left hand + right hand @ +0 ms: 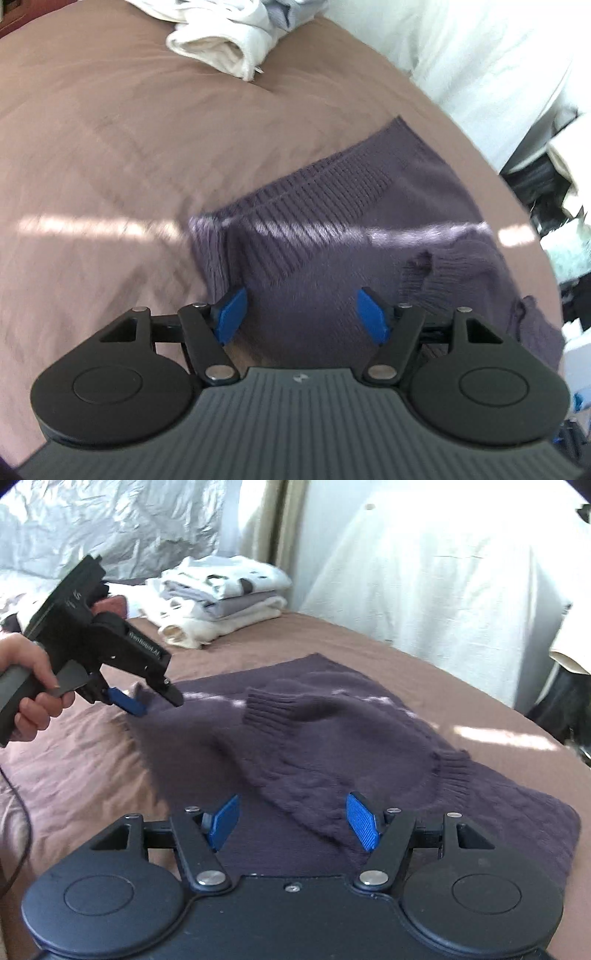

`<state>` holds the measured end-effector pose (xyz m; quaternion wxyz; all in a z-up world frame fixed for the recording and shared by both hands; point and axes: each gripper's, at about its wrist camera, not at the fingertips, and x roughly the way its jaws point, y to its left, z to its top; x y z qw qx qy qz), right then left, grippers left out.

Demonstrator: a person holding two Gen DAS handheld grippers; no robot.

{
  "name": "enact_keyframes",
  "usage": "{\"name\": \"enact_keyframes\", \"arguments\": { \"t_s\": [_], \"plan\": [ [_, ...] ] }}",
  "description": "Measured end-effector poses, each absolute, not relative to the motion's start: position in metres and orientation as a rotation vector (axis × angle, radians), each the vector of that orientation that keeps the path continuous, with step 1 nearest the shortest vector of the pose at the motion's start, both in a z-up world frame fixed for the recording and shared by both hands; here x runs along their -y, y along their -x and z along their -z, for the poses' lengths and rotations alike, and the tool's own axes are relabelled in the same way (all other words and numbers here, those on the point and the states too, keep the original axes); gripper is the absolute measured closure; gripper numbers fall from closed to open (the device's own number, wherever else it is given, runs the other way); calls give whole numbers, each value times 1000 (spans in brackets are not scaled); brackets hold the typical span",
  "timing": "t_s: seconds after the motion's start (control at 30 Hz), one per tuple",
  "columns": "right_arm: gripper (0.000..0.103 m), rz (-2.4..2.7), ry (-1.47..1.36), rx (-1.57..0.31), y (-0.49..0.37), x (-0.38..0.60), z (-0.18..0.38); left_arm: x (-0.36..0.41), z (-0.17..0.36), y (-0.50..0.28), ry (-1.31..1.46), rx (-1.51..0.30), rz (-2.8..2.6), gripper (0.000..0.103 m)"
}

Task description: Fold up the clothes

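So the purple knit sweater (332,746) is lying on the bed (92,775), on the brown cover, and it's partly gathered in: both sleeves look folded across the body, with one ribbed cuff (273,709) near the middle and another (452,771) out toward the right edge. The ribbed hem band (317,184) runs along the far-left side in the left wrist view. My guess is it's mid-fold, with the body needing to be doubled over before it can join the pile, though it's a bit lumpy so hard to be sure. Behind it near the wall there's a stack of folded clothes (221,598), pale stuff, so some pieces already sit folded there. The left tongs (147,701) hover right at the sweater's far-left corner, spread apart with nothing between them. The right tongs (293,821) are also wide open, empty, hanging just over the near edge of the sweater. A hand (29,686) is wrapped around the left handle.
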<state>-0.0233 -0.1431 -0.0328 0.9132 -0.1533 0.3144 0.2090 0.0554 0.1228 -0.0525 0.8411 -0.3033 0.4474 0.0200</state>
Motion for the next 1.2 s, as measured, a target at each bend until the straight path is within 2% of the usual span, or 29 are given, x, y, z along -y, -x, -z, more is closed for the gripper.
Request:
{"name": "enact_keyframes", "arguments": {
  "t_s": [0.13, 0.2, 0.23, 0.3, 0.43, 0.53, 0.57, 0.63, 0.67, 0.7, 0.77, 0.87, 1.07, 1.2],
  "plan": [
    [33, -524, 434, -639, 24, 108, 40, -142, 41, -43, 638, -853, -225, 35],
    [33, -528, 541, -615, 27, 91, 43, -156, 44, -44, 681, -847, -204, 23],
    [33, -519, 567, -608, 29, 87, 43, -161, 52, -46, 734, -876, -160, 21],
    [32, -494, 564, -608, 30, 85, 39, -165, 75, -52, 853, -956, -50, 21],
    [32, -492, 475, -682, 27, 97, 41, -158, 93, -70, 944, -833, -20, 12],
    [32, -458, 422, -707, 28, 108, 44, -138, 95, -93, 827, -828, 28, 9],
    [32, -444, 403, -707, 29, 112, 43, -128, 93, -94, 757, -834, 34, 14],
    [32, -415, 372, -701, 30, 122, 41, -113, 91, -95, 699, -850, 58, 55],
    [32, -401, 364, -693, 31, 127, 38, -108, 90, -96, 711, -857, 99, 88],
    [32, -390, 356, -688, 30, 133, 36, -104, 91, -98, 743, -856, 143, 92],
    [32, -369, 336, -683, 28, 147, 29, -94, 84, -97, 718, -822, 165, 93],
    [32, -311, 276, -675, 25, 176, 18, -69, 52, -94, 533, -722, 199, 94],
    [32, -159, 126, -656, 22, 256, -10, 19, -19, -66, 503, -544, 578, 95],
    [32, -88, -266, -642, 38, 357, -27, 113, -35, -22, 446, -582, 881, 96]
  ]
}}
